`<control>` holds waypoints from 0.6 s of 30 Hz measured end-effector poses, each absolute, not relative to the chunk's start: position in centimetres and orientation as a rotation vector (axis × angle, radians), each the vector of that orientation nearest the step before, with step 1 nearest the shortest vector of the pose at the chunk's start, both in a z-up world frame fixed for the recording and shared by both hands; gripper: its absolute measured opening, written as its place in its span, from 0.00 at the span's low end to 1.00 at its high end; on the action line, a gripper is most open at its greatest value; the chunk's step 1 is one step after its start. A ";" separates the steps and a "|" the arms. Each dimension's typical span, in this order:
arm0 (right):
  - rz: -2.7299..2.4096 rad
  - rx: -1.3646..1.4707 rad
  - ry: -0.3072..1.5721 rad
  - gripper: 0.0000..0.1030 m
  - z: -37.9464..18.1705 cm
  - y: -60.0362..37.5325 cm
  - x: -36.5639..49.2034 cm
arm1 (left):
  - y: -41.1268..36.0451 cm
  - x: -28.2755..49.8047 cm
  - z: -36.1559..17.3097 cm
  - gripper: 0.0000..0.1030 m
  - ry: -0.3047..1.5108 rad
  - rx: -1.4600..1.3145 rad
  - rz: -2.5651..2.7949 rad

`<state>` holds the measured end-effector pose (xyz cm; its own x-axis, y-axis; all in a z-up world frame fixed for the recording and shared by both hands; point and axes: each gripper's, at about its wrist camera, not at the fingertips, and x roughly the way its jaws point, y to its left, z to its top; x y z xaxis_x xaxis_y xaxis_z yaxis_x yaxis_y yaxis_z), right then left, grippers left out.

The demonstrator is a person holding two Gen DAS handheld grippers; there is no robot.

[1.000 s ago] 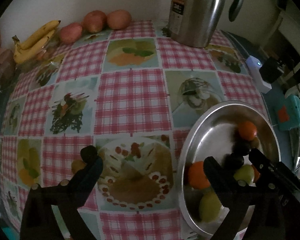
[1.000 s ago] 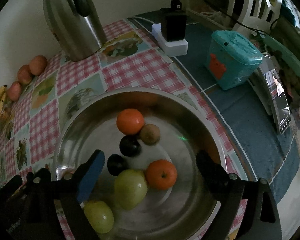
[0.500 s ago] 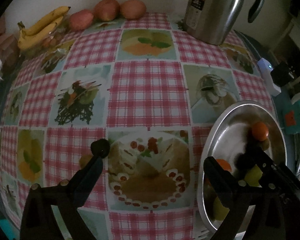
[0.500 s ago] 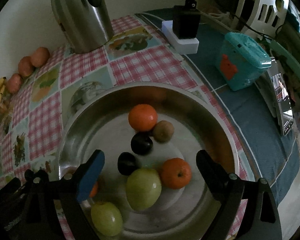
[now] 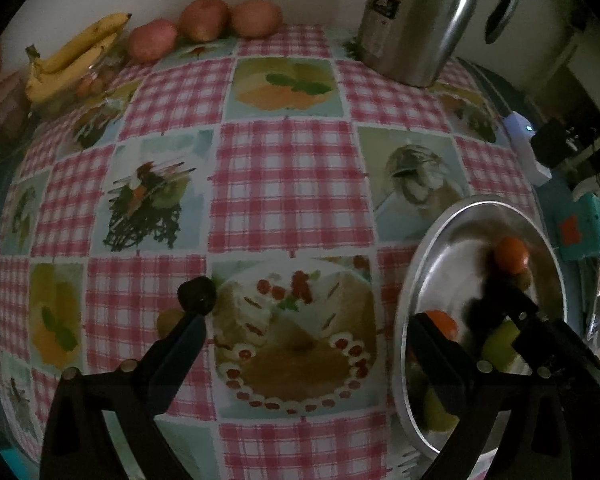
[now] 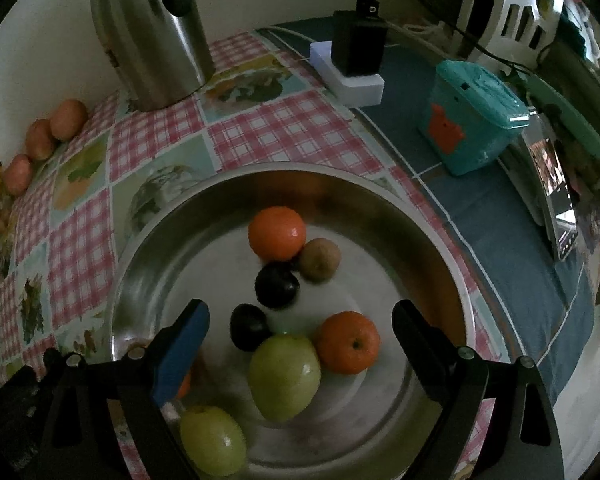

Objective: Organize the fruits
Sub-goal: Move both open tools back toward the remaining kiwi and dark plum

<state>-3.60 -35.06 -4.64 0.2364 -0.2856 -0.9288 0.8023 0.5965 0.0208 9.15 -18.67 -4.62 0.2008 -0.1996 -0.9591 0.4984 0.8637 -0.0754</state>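
A steel bowl (image 6: 132, 264) holds two oranges (image 6: 277, 232), a kiwi (image 6: 320, 260), two dark plums (image 6: 277, 285) and two green apples (image 6: 284, 372); a third orange shows partly behind my right gripper's blue-padded finger. My right gripper (image 6: 300, 308) hangs open over these fruits, touching none. My left gripper (image 5: 306, 318) stands open above the checked tablecloth, left of the bowl (image 5: 404, 292), nothing between its fingers. A dark plum (image 5: 197, 295) lies on the cloth at its left fingertip. A brownish fruit (image 5: 167, 320) lies beside that plum.
A steel kettle (image 5: 416, 20) stands at the back. Three red apples (image 5: 204, 18) and bananas (image 5: 72, 60) lie along the wall at the back left. Right of the bowl are a power strip with a charger (image 6: 356, 64), a teal box (image 6: 472, 116) and a phone (image 6: 556, 184).
The left wrist view has drifted, so the bowl and kettle now sit further right in it. Both grippers stay open, and no fruit has moved.
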 end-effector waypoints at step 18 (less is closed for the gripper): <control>-0.695 0.533 1.056 0.90 -3.5 -32.2 -1.3 | -9.2 14.0 -3.0 0.99 1.314 0.059 -0.418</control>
<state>-1.29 -32.18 -3.53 0.3188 -0.2568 -0.9124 0.7364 0.6731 0.0679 14.05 -9.19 -2.99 0.1911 -0.2641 -0.9454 0.3305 0.9242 -0.1913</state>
